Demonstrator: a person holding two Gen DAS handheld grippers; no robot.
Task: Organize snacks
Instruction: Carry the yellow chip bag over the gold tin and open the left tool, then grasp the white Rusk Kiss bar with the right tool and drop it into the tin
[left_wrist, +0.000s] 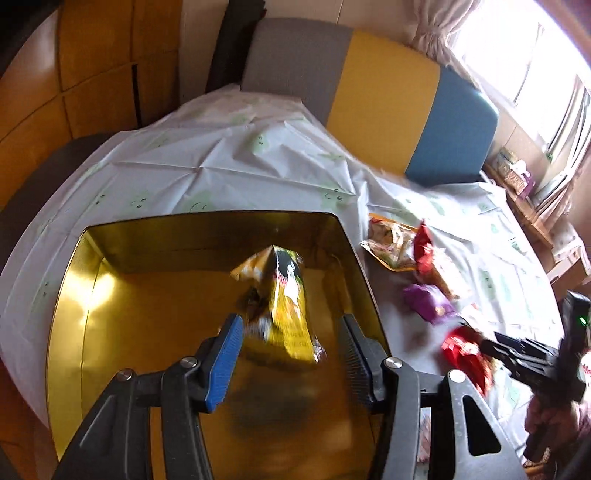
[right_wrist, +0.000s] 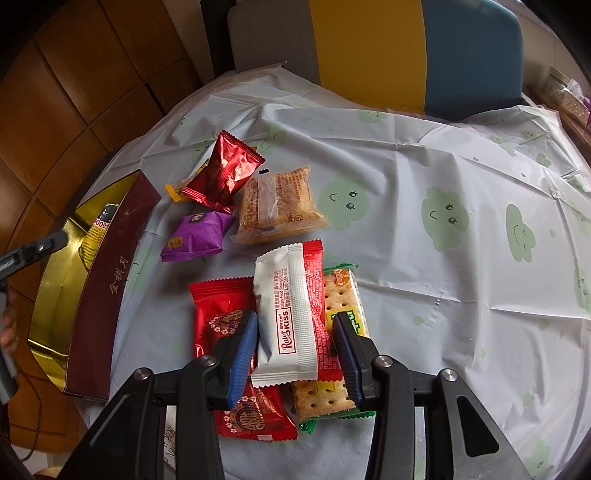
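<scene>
My left gripper (left_wrist: 291, 321) hangs open over a gold tin (left_wrist: 147, 295). A yellow snack packet (left_wrist: 288, 295), blurred, stands on end between its fingers with a gap on either side. My right gripper (right_wrist: 293, 328) is shut on a white and red packet (right_wrist: 288, 314) that lies on top of a red packet (right_wrist: 221, 314) and a cracker packet (right_wrist: 343, 295). Farther back lie a purple packet (right_wrist: 199, 236), a dark red packet (right_wrist: 225, 170) and a clear-wrapped brown cake (right_wrist: 277, 203). The tin's maroon wall (right_wrist: 107, 291) stands to the left of the snacks.
A white tablecloth (right_wrist: 443, 258) with green cloud faces covers the round table. A chair back (left_wrist: 384, 114) in grey, yellow and blue stands at the far edge. Wooden panels lie to the left; a shelf (left_wrist: 517, 177) by the window is at the right.
</scene>
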